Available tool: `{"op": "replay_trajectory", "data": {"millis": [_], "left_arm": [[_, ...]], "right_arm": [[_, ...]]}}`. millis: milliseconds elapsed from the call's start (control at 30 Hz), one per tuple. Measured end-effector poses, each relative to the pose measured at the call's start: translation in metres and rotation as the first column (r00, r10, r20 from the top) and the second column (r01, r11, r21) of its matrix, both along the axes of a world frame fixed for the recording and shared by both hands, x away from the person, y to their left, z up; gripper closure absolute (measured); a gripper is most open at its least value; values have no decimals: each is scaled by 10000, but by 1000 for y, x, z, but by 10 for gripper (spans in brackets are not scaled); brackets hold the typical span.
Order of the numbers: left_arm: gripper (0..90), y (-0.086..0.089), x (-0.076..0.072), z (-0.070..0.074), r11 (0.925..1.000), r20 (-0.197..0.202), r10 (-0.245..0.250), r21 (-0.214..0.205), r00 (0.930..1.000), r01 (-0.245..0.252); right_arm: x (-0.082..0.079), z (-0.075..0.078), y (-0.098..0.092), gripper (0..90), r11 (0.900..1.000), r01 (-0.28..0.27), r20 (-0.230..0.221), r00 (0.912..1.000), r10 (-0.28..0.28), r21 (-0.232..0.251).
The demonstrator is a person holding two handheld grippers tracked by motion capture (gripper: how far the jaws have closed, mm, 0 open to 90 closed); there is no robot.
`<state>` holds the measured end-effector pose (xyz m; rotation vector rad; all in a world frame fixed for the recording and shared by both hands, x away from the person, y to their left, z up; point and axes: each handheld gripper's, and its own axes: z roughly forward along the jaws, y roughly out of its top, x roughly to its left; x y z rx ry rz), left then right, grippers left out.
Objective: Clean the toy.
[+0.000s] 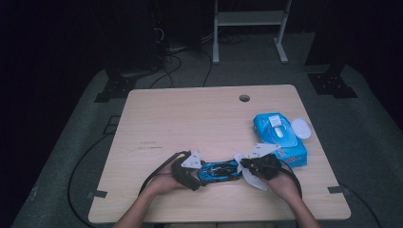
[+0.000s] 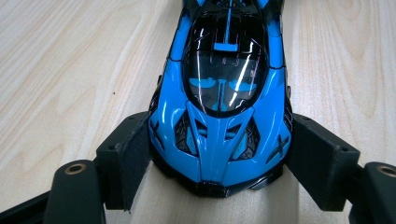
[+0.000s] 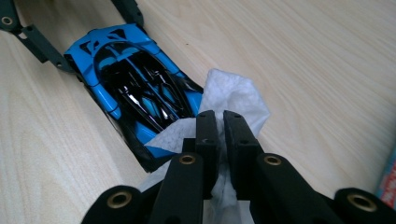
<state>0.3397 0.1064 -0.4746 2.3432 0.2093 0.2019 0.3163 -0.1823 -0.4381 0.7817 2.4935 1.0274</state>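
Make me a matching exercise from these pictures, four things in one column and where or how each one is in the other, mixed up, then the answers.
Things:
1. toy car
2. white wipe
3. wipes pack
4. table hole

States:
A. near the far edge of the table
B. pinched in the right gripper, lying against one end of the car
C. clamped at its nose by the left gripper
D. lying at the table's right side, lid flipped open

Pairs: 1-C, 2-B, 3-D, 4-A

Toy car (image 2: 224, 93) rear cut off; wipe (image 3: 229, 100) covers tail.
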Motion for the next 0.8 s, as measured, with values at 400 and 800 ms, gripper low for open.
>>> {"op": "replay_trajectory", "data": {"millis": [400, 800], "left_arm": [[257, -1, 0, 0, 10000, -6, -13, 54, 10000, 13], [256, -1, 0, 0, 10000, -20, -2, -40, 10000, 2]], "right_arm": [[11, 16, 12, 846, 9977, -559, 96, 9984, 563, -388], [19, 3, 31, 847, 9947, -873, -396, 9956, 852, -544]]}}
